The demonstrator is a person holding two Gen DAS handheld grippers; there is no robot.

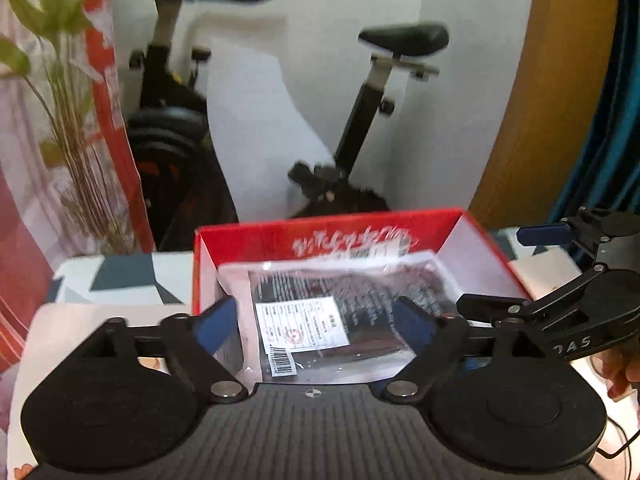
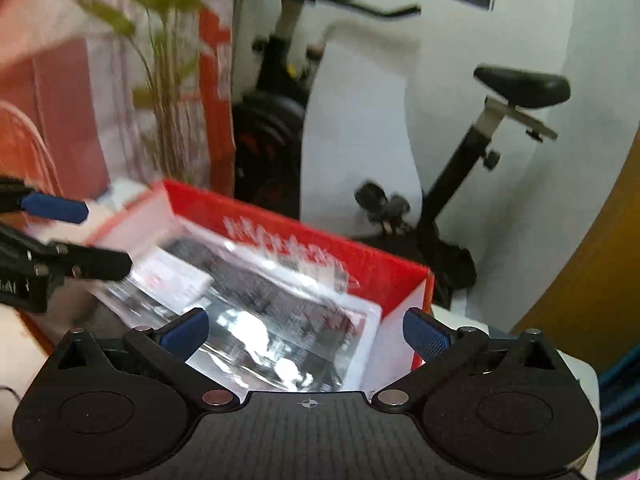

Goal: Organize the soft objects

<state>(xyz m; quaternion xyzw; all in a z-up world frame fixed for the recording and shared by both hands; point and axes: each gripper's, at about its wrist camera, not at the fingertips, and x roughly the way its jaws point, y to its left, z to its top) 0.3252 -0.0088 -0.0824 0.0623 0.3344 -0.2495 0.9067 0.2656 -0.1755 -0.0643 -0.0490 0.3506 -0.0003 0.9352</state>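
Your left gripper [image 1: 314, 320] has its fingers spread wide, nothing between the blue pads, poised above the clear plastic packet [image 1: 332, 312] with dark fabric inside. That packet lies in the open red box [image 1: 320, 232], white label up. Your right gripper [image 2: 306, 334] is likewise wide and empty over the same packet. An exercise bike [image 1: 360, 120] stands behind the box.
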